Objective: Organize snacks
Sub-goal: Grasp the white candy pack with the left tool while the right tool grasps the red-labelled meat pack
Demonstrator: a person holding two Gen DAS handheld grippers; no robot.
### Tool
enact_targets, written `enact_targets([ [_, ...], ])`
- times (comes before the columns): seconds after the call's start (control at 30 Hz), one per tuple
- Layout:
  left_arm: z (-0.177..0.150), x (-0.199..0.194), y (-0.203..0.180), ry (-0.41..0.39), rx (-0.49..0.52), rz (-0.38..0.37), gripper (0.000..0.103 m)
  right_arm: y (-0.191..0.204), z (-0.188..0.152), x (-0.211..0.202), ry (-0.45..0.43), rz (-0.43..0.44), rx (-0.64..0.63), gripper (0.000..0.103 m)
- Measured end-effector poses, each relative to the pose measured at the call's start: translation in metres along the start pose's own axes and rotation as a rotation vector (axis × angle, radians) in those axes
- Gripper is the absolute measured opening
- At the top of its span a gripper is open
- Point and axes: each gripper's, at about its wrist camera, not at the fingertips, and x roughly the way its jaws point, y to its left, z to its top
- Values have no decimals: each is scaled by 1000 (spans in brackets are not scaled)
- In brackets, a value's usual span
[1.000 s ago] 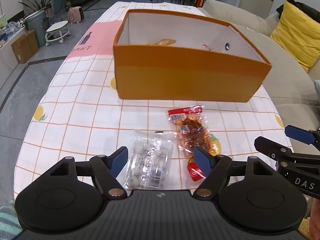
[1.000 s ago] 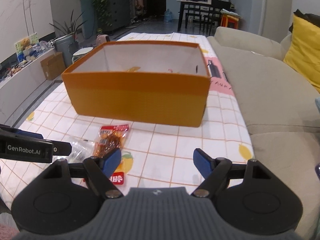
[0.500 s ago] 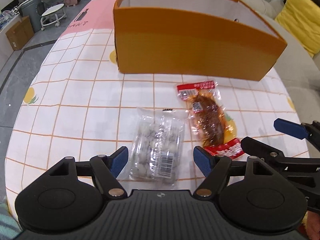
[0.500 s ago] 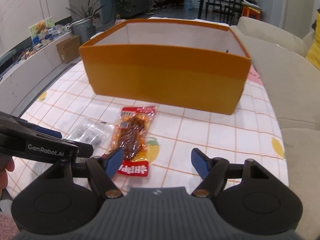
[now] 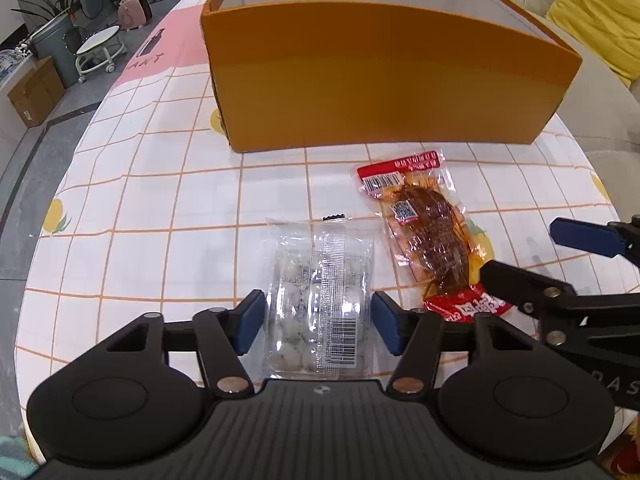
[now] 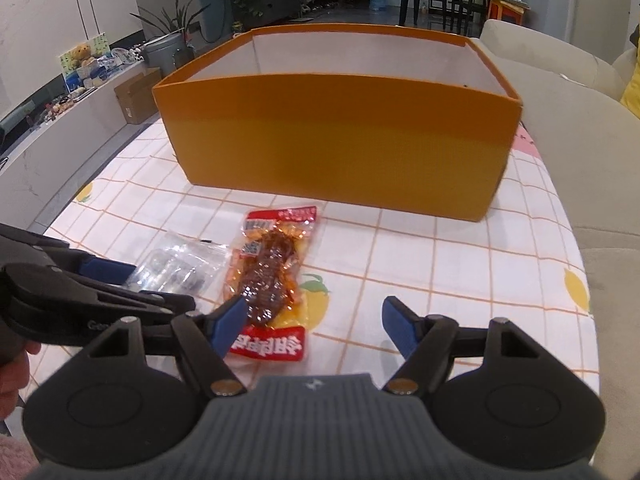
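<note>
A clear packet of white sweets [image 5: 320,300] lies on the checked tablecloth, its near half between the open fingers of my left gripper [image 5: 319,327]. A red and clear packet of brown meat snack [image 5: 430,236] lies just to its right. My right gripper [image 6: 314,326] is open, its left finger over the near end of the meat packet [image 6: 272,276]. The right gripper also shows in the left wrist view [image 5: 536,256], and the left one in the right wrist view [image 6: 92,288]. The open orange box [image 5: 380,76] stands behind both packets; its inside is hidden.
The table's rounded front edge [image 5: 24,320] is close on the left, with grey floor beyond. A beige sofa [image 6: 580,152] runs along the table's right side with a yellow cushion [image 5: 596,12]. A cardboard carton [image 5: 34,92] and a stool [image 5: 98,50] stand on the floor.
Both grippers have moved down and forward toward the packets. The left fingers now flank the sweet packet, and the right gripper's left finger now overlaps the meat packet's near end.
</note>
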Motion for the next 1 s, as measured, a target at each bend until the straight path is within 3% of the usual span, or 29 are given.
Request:
enact_targets([
  [0.43,5,-1,30,-38,-135,53,59,23,13,28,17,35,-27,72],
  [0.5,6,-1,33,-41,-149,55,59,24,14,35,29,35,-21,68],
  [0.6,7,-1,34,-41,-150,57,59,28,15,43,50,28,-31,62],
  [0.73,7,0,37,-39,-176,15,59,35,14,48,55,12,-80,64],
  [1.0,7,-1,34,-38,-155,15,59,41,11,48,51,3,-148,57],
])
